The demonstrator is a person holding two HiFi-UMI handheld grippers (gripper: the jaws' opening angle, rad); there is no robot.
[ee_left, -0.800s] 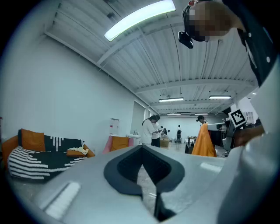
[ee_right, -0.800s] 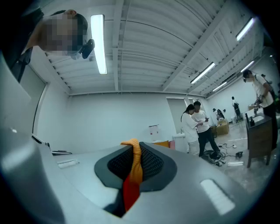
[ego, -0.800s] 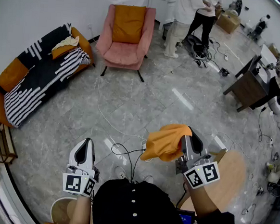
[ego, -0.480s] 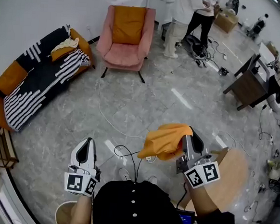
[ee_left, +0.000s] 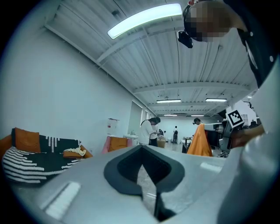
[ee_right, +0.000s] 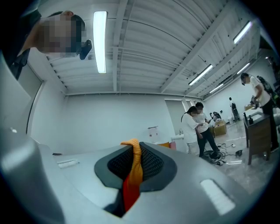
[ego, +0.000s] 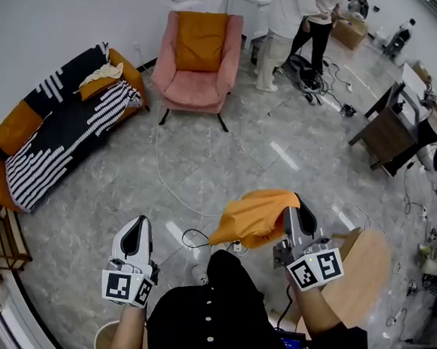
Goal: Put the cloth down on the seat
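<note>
An orange cloth, soft and crumpled into loose folds, hangs in the air above the floor, well apart from any seat. It is pinched by the right gripper. In the right gripper view the jaws are clamped on a thin knitted-looking ridge of the cloth, which runs up between the dark, dimpled pads. The left gripper is held low at the person's other side with nothing in it. In its own view the grey jaws seem to be together, with only a thin slit between them.

The floor is glossy grey stone with pale veins, and a thin white cable curves across it. Across the room stands a pink upholstered armchair on dark splayed legs, with an orange cushion upright against its back. To its left is an orange sofa draped with a black-and-white striped blanket. A round wooden table sits just beside the right gripper. Two people stand beyond the armchair.
</note>
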